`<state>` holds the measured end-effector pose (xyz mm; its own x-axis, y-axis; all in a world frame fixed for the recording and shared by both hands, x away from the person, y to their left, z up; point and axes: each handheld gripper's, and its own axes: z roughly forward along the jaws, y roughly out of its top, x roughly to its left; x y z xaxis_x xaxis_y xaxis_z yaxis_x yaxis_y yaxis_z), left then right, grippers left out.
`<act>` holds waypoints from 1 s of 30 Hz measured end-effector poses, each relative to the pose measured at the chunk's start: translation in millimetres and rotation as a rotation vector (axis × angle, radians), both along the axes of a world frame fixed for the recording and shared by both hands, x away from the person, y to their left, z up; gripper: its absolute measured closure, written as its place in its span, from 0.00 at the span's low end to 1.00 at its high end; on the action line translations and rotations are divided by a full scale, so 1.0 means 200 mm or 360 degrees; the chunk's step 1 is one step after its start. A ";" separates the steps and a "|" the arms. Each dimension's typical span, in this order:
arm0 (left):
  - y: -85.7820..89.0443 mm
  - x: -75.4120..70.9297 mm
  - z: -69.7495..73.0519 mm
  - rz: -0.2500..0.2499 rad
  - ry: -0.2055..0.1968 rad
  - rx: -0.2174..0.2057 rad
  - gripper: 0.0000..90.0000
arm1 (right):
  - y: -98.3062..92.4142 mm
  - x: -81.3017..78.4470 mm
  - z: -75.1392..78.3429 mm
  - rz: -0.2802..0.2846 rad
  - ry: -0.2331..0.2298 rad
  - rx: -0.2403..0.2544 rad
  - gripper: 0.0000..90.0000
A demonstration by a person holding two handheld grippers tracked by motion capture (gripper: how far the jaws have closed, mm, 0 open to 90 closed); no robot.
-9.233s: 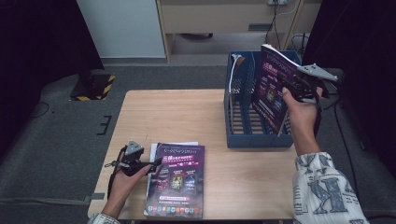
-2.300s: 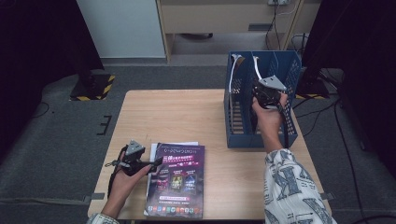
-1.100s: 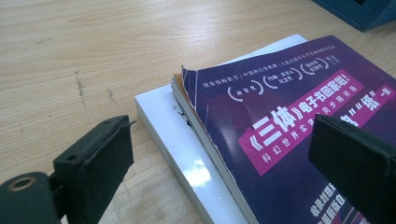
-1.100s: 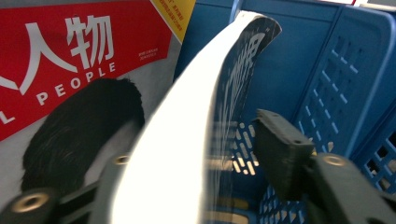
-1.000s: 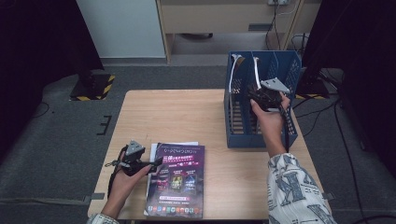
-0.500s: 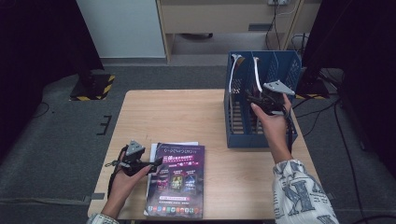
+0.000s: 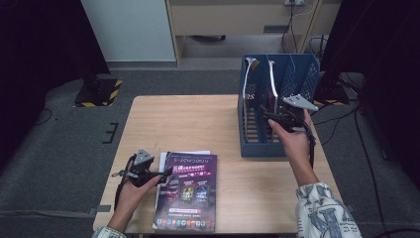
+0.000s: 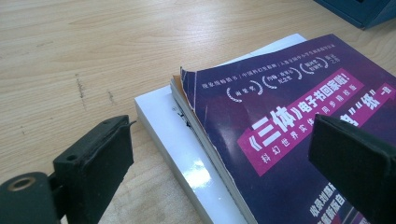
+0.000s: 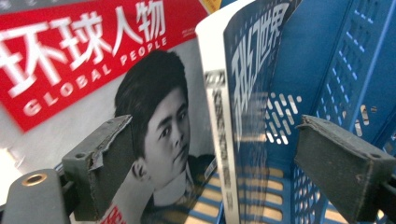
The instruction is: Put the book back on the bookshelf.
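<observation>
A purple-covered magazine (image 7: 187, 191) tops a small stack on the table's near left, over a white one (image 8: 180, 154). My left gripper (image 7: 166, 173) lies at the stack's left edge. It is open, and its jaws straddle the stack's corner (image 8: 224, 158) without touching. My right gripper (image 7: 271, 118) is inside the blue file rack (image 7: 252, 148) at the right. Its jaws have just been opening and stand wide. A blue-covered magazine (image 9: 233, 121) stands upright between them, free of both pads. A red-titled magazine (image 9: 84, 56) leans behind it.
The rack has slotted blue walls (image 9: 345, 79) and dividers, and another upright magazine (image 7: 250, 69) sits in its left slot. Bare wooden table top (image 7: 183, 124) lies between the stack and the rack. Dark floor surrounds the table.
The magazine that the right gripper held above the rack now stands in it. In the last second the right hand drew back slightly towards the rack's near side. The left hand stayed still.
</observation>
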<state>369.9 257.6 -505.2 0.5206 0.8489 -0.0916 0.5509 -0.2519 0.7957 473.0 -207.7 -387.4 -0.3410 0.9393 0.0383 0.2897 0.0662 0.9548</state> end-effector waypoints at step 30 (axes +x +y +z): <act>-0.01 0.00 -0.01 -0.0004 0.0007 0.0004 0.07 | 0.00 -0.33 -0.24 0.0141 0.0019 0.0019 0.16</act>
<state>370.8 254.8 -506.4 0.5223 0.8478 -0.0915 0.5535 -0.2554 0.7927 406.3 -207.9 -436.2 -0.4225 0.9048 0.0536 0.2943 0.0810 0.9523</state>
